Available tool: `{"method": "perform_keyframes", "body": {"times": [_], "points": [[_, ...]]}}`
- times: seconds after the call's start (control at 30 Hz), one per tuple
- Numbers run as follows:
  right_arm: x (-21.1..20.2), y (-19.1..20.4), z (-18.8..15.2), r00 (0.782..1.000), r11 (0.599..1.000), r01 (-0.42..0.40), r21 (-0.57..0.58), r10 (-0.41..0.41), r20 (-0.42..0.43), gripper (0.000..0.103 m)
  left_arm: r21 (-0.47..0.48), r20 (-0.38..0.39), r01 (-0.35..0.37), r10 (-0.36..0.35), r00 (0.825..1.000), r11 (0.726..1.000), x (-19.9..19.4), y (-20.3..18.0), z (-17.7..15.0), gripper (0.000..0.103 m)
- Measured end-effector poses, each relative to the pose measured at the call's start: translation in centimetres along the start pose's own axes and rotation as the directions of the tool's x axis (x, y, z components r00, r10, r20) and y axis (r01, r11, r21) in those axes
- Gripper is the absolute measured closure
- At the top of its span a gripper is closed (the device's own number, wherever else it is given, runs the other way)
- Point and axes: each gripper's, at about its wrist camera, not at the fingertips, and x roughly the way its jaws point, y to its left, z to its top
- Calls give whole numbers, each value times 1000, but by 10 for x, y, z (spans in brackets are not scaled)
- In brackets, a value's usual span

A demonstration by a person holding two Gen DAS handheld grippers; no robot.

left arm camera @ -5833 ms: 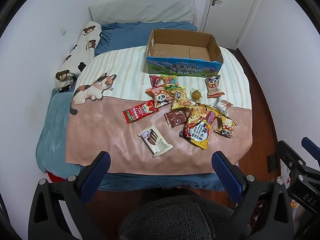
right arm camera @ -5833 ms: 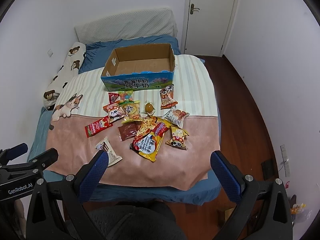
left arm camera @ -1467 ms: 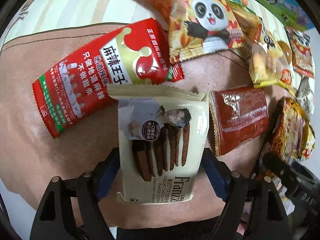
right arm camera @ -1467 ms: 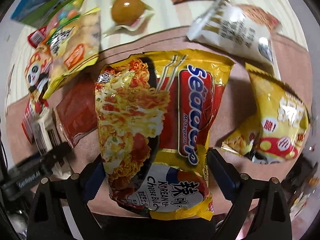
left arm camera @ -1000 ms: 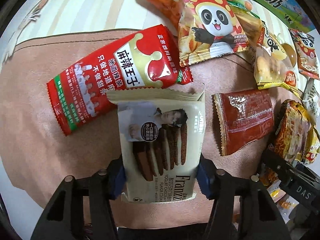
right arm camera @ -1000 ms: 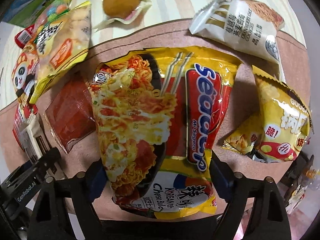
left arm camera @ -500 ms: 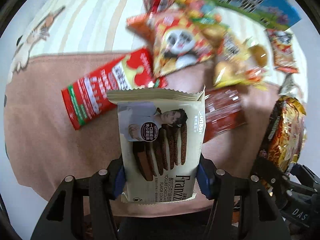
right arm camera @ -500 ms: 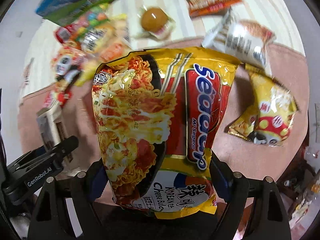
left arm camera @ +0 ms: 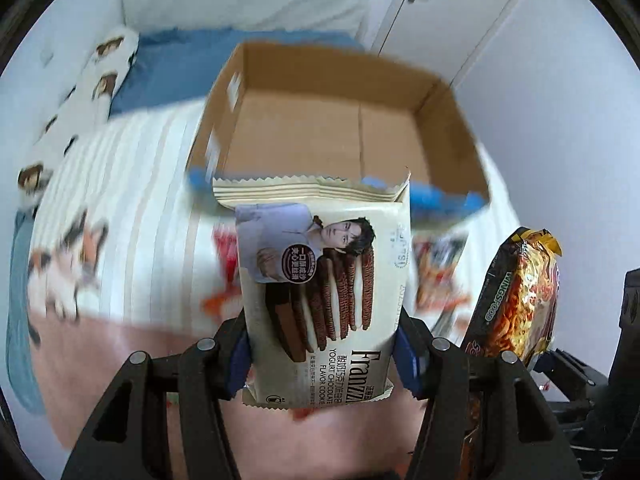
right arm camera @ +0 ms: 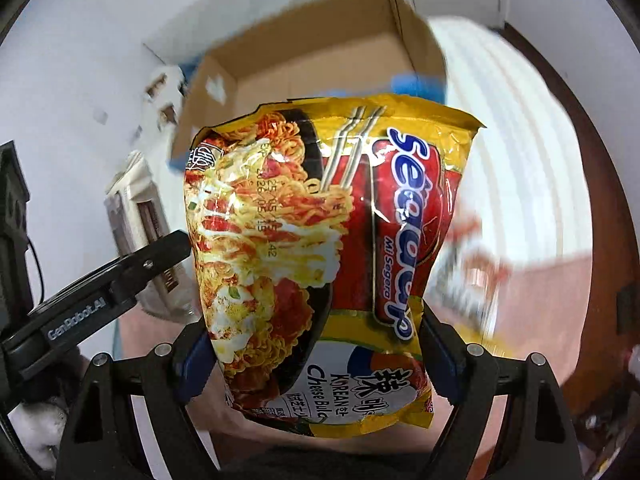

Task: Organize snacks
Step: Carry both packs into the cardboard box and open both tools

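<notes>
My left gripper (left arm camera: 322,354) is shut on a cream pack of chocolate cookies (left arm camera: 324,280), held up in the air in front of the open cardboard box (left arm camera: 304,132). My right gripper (right arm camera: 316,354) is shut on a yellow and red noodle packet (right arm camera: 320,248), also lifted, with the box (right arm camera: 320,52) behind it. The noodle packet (left arm camera: 516,300) shows at the right of the left wrist view. The cookie pack (right arm camera: 136,216) and the left gripper's arm show at the left of the right wrist view. The box's floor is bare where it shows.
Other snack packets (left arm camera: 440,272) lie blurred on the striped and pink blanket (left arm camera: 132,208) below. A cat print (left arm camera: 68,264) is on the blanket's left. Bear-print pillows (left arm camera: 104,68), a headboard and a white door (left arm camera: 440,8) stand behind the box. Dark wooden floor (right arm camera: 568,128) lies to the right.
Both grippers have risen off the blanket with their packets and tilted up toward the box, which now fills the background. The snacks below have dropped away and blurred.
</notes>
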Motion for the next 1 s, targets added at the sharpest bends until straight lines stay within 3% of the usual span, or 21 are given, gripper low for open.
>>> {"method": "perform_keyframes", "body": {"times": [0.2,0.3,0.47,0.5,0.57,0.73,1.0], "points": [[1,-3,83,997,999,4,-48,0,81,14,-3,17,19,-19,1000,1000,32,-15,99,47],[12,-2,133,996,997,27,-76,-20,82,14,5,-23,18,-18,1000,1000,65,-16,144,47],[70,-3,193,999,994,51,-101,-49,21,14,-47,-120,18,-24,992,999,128,2,208,47],[54,-2,221,998,993,58,-106,-58,10,14,-45,-141,17,-23,990,999,141,3,216,47],[79,-3,244,996,990,82,-112,-84,-18,14,-58,-186,-2,-9,982,998,169,11,229,47],[125,-4,264,987,991,83,-108,-97,-125,14,-84,-283,9,-33,959,996,221,27,250,47],[195,-33,275,963,990,104,-99,-125,-238,14,-74,-351,-22,-5,936,997,256,32,254,46]]}}
